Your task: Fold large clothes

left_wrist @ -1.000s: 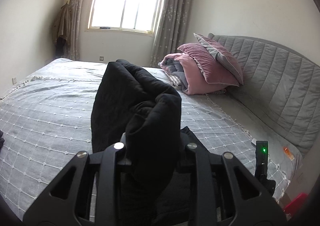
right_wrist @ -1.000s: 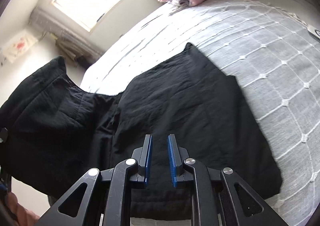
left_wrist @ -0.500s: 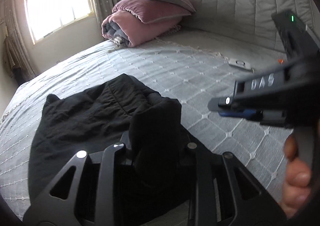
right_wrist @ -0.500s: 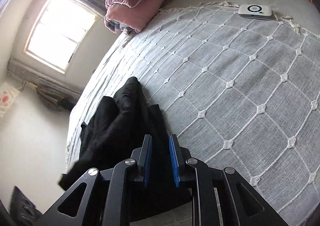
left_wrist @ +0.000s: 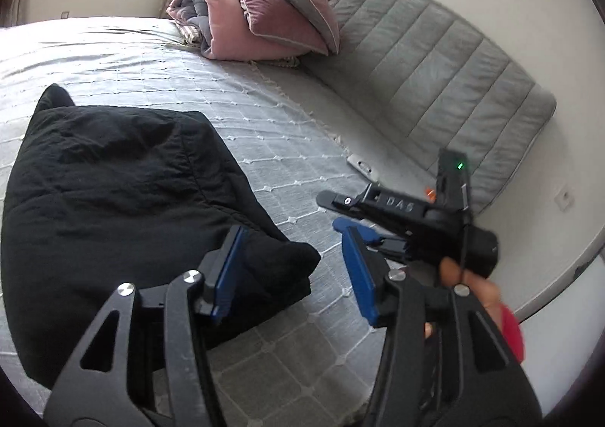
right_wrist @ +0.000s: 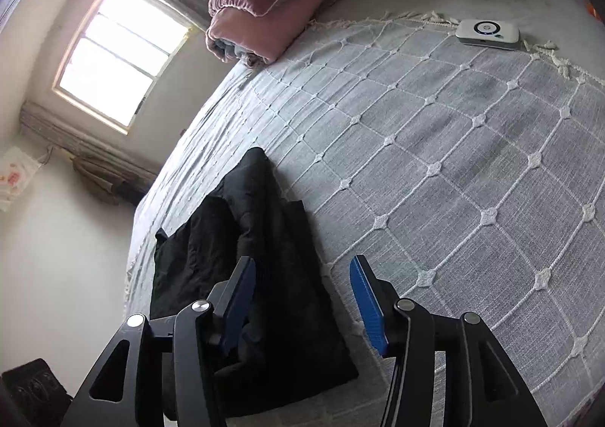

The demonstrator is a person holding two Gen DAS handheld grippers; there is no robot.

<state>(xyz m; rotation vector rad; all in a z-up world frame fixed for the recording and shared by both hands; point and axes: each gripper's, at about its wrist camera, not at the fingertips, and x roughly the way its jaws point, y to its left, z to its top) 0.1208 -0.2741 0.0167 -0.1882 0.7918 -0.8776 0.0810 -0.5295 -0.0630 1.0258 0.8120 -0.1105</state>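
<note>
the black garment [left_wrist: 113, 192] lies folded in a thick bundle on the grey bedspread [left_wrist: 264, 147], toward its foot side. your left gripper [left_wrist: 291, 268] hangs just above its near corner, jaws spread wide, holding nothing. your right gripper [right_wrist: 302, 298] is spread too, empty, beside the bundle. a white device [right_wrist: 487, 33] sits near the fringe, pink pillows [left_wrist: 264, 18] beyond.

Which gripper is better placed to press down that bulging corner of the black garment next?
Left. The open left gripper has the black garment's raised corner between its fingers, while the open right gripper sits mostly over bare bedspread.
</note>
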